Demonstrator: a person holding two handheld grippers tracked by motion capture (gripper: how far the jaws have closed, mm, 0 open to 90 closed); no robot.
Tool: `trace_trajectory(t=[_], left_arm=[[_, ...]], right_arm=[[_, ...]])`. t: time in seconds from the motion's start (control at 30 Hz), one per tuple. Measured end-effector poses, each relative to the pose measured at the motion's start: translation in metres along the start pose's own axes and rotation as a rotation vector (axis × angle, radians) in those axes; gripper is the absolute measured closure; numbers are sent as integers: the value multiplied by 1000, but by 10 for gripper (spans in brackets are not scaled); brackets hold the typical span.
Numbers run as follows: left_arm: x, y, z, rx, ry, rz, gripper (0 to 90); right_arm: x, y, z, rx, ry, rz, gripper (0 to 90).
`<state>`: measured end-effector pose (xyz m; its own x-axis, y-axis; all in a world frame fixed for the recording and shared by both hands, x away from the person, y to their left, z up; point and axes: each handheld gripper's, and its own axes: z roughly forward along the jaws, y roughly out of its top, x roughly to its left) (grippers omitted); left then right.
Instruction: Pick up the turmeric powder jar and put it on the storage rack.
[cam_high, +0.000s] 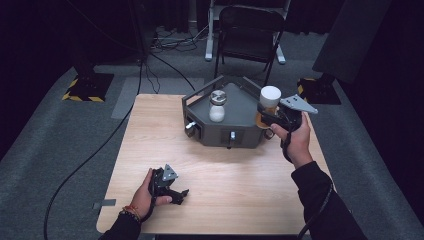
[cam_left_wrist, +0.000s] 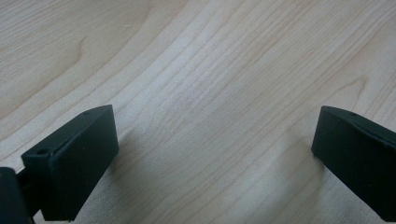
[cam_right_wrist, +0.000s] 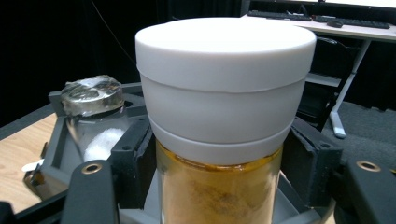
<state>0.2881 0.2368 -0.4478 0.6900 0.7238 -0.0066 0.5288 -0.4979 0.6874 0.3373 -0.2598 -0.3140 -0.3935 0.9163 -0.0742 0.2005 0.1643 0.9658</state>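
left claw (cam_high: 176, 192) low, jaws apart | right claw (cam_high: 265, 116) raised, jaws clamped, arm extended

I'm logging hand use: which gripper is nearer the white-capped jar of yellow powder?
Right. The right gripper is shut on the white-capped jar at the grey tray's right corner. The left gripper rests open on the table near its front edge, far from the jar.

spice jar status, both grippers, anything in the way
Right gripper shut on the white-capped spice jar at the grey tray's right corner. Left gripper open, low over the bare table. Glass-stoppered jar inside the tray, apart.
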Motion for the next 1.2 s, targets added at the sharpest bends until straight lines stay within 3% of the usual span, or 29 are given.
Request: trace_trajectory(t=[0.57, 1.2], left_arm=[[0, 0, 0, 2, 0, -3, 0], [0, 0, 0, 0, -1, 0, 0]], right_arm=[[9, 3, 43, 11, -15, 23, 340], [19, -11, 68, 36, -20, 42, 342]])
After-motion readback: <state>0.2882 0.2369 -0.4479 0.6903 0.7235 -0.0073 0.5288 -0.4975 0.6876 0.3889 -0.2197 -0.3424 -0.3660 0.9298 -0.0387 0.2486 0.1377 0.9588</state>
